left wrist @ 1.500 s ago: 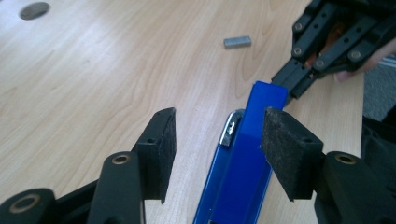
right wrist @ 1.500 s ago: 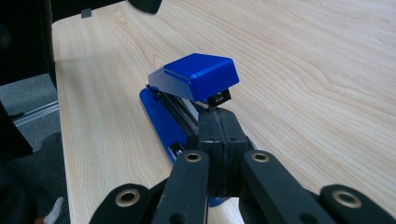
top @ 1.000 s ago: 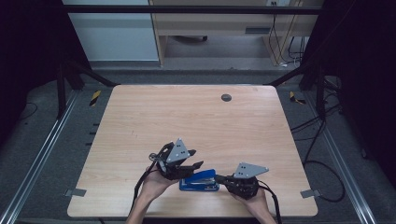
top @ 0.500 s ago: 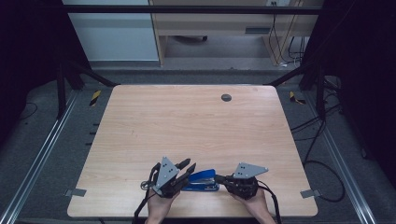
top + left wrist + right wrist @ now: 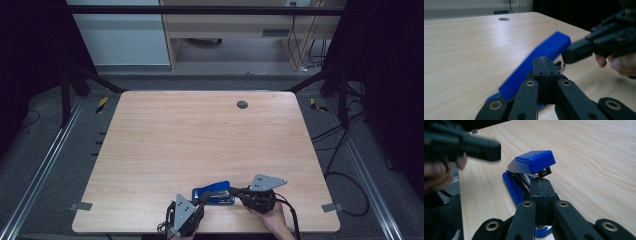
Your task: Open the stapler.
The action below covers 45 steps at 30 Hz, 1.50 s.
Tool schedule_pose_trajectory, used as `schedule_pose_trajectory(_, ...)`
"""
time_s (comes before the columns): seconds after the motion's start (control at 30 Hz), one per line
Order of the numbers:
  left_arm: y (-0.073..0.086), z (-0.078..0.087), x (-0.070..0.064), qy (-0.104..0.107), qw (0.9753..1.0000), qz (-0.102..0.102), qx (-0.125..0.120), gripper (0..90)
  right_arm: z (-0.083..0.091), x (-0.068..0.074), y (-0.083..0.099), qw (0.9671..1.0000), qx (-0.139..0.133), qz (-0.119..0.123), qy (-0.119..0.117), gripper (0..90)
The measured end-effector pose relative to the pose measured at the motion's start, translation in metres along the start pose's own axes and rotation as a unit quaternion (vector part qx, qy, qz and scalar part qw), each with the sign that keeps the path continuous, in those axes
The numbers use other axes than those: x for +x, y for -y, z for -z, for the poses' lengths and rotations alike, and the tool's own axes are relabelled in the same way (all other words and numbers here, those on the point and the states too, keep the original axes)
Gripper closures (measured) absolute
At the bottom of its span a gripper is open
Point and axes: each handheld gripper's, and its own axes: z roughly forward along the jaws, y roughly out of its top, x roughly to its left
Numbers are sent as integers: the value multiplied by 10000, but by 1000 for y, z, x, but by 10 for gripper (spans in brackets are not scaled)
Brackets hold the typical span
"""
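A blue stapler [image 5: 212, 191] lies near the table's front edge with its lid tilted up off the base [image 5: 510, 185]. My left gripper [image 5: 204, 198] comes in from the front left. Its jaws are pressed together right in front of the stapler's lid [image 5: 541, 53], over the base's near end, with nothing seen between them. My right gripper [image 5: 234, 192] reaches in from the right, also shut, its tip [image 5: 541, 181] over the base just below the raised lid [image 5: 531, 162]. In the left gripper view, the right gripper [image 5: 569, 53] nearly touches the lid's far end.
The wooden table [image 5: 200, 135] carries a dark round grommet hole [image 5: 242, 104] near its far edge. Metal rails run along both sides on the floor, and cables [image 5: 345, 175] trail at the right. A person's hand [image 5: 272, 222] holds the right gripper at the front edge.
My left gripper has drawn back and down toward the front edge, from above the stapler's left end to its front left. The right gripper and stapler have stayed put.
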Motion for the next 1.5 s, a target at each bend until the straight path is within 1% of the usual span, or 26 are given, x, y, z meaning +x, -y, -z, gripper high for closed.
schedule_pose_trajectory(0.03,4,-1,-3,-7,10000,-4,8,895,0,0,0,10000,-13,-7,-31,900)
schedule_pose_trajectory(0.13,14,-5,-8,107,9998,128,68,894,-1,1,-1,10000,-10,-16,-28,900)
schedule_pose_trajectory(0.2,17,-9,-12,122,9998,113,107,895,-1,0,-1,10000,-1,-23,-24,900)
schedule_pose_trajectory(0.27,19,-13,-14,202,9996,133,146,895,-1,0,-1,10000,2,-12,-18,900)
schedule_pose_trajectory(0.37,21,-19,-18,228,9995,147,186,895,-1,0,-1,10000,-13,-8,-4,900)
schedule_pose_trajectory(0.43,23,-23,-20,180,9995,111,214,895,-1,0,-1,10000,-8,-4,2,900)
schedule_pose_trajectory(0.47,24,-24,-21,195,9995,112,238,895,-1,0,-1,10000,-10,-1,5,900)
schedule_pose_trajectory(0.63,26,-32,-25,-1,9996,170,214,895,-1,0,-2,10000,-9,2,6,900)
schedule_pose_trajectory(0.7,26,-34,-26,-54,9994,206,261,896,0,0,-2,10000,-14,-8,3,900)
schedule_pose_trajectory(0.83,28,-38,-29,-74,9992,197,334,895,0,-1,-2,10000,-16,-11,-2,900)
schedule_pose_trajectory(0.9,27,-39,-30,-159,9991,183,359,895,-1,-1,-2,10000,-16,-10,-3,900)
schedule_pose_trajectory(0.93,27,-39,-30,-155,9990,223,352,895,-1,-1,-2,10000,-14,-15,-3,900)
schedule_pose_trajectory(1.07,27,-40,-31,-229,9989,241,345,895,-1,-1,-2,10000,-16,-10,-5,900)
schedule_pose_trajectory(1.13,27,-41,-32,-274,9987,205,377,895,-1,-1,-2,10000,-17,-9,-9,900)
schedule_pose_trajectory(1.2,27,-41,-32,-310,9986,218,379,895,-1,-1,-2,10000,-12,-8,-5,900)
schedule_pose_trajectory(1.4,27,-42,-33,-343,9985,201,377,895,-1,-1,-2,10000,-7,-6,-12,900)
schedule_pose_trajectory(1.5,27,-42,-32,-328,9984,259,384,895,-2,0,-3,10000,-25,0,-30,900)
